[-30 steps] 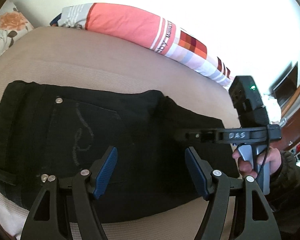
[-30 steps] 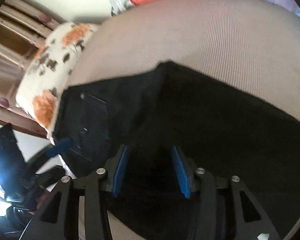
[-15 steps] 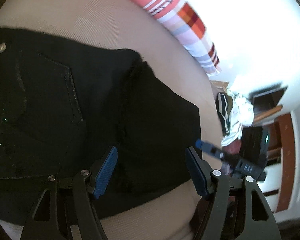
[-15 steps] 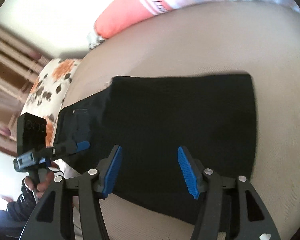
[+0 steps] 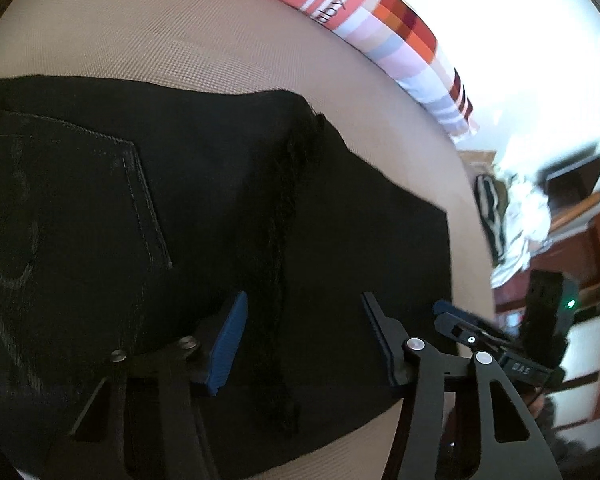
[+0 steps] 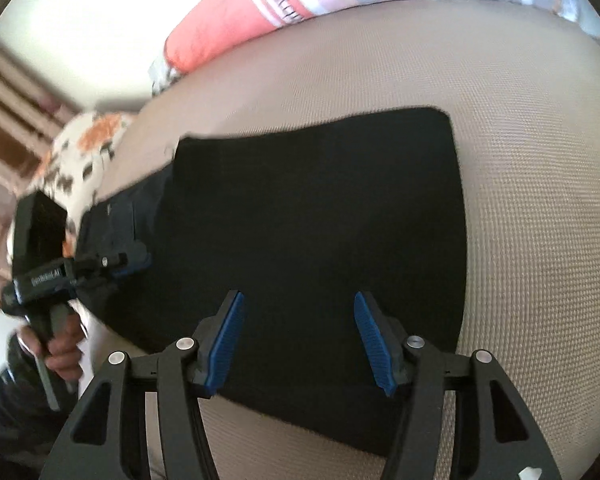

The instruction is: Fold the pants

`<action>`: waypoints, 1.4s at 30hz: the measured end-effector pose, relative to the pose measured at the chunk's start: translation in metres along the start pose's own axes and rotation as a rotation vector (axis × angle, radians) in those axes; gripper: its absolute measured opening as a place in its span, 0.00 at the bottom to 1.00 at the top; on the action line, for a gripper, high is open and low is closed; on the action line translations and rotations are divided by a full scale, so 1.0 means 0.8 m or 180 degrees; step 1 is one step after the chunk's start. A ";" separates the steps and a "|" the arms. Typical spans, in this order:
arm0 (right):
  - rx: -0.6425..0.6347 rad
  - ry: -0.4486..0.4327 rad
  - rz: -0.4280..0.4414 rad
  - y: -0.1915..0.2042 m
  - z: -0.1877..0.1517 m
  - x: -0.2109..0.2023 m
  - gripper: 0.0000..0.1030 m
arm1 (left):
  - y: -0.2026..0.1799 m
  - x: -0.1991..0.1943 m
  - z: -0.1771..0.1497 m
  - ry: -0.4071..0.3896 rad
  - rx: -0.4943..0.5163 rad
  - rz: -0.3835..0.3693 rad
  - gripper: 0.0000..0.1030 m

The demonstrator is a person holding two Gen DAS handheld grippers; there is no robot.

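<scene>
Black pants lie folded flat on a beige bed, back pocket and rivet at the left, the folded legs lying over the seat toward the right. The pants also show in the right wrist view as a dark rectangle. My left gripper is open and empty, just above the pants near their front edge. My right gripper is open and empty above the front edge of the folded legs. The right gripper shows in the left wrist view; the left gripper shows in the right wrist view.
A pink and striped pillow lies along the far side of the bed. A floral pillow sits at the bed's left end. Clothes and wooden furniture stand beyond the bed's right edge.
Both grippers have pulled back from the pants toward the front edge. The right gripper's jaws have opened wider and let the folded legs lie flat.
</scene>
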State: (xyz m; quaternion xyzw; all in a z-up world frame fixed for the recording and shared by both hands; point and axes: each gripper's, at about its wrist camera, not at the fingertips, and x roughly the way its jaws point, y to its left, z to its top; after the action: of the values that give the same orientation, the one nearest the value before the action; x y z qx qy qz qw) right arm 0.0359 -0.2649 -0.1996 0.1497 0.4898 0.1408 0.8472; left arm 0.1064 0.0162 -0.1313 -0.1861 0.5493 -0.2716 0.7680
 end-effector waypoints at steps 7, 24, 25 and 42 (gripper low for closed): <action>-0.0131 0.0132 0.0007 0.004 -0.018 -0.008 0.52 | -0.036 0.000 -0.037 -0.0010 0.0630 0.0495 0.55; -0.0220 -0.0446 -0.0754 -0.036 0.101 0.005 0.27 | -0.094 0.057 0.076 -0.0364 0.1183 0.0561 0.55; -0.0236 -0.0428 -0.0777 -0.035 0.104 0.010 0.25 | -0.088 0.067 0.082 -0.0298 0.1128 0.0619 0.55; -0.0329 -0.0389 -0.0937 -0.030 0.104 0.023 0.26 | -0.089 0.074 0.071 -0.0190 0.1183 0.0762 0.58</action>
State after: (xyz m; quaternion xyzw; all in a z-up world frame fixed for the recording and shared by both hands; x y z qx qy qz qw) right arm 0.1193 -0.2890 -0.1843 0.0409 0.4462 0.0308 0.8935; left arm 0.1599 -0.0770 -0.1152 0.0172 0.4849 -0.2694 0.8318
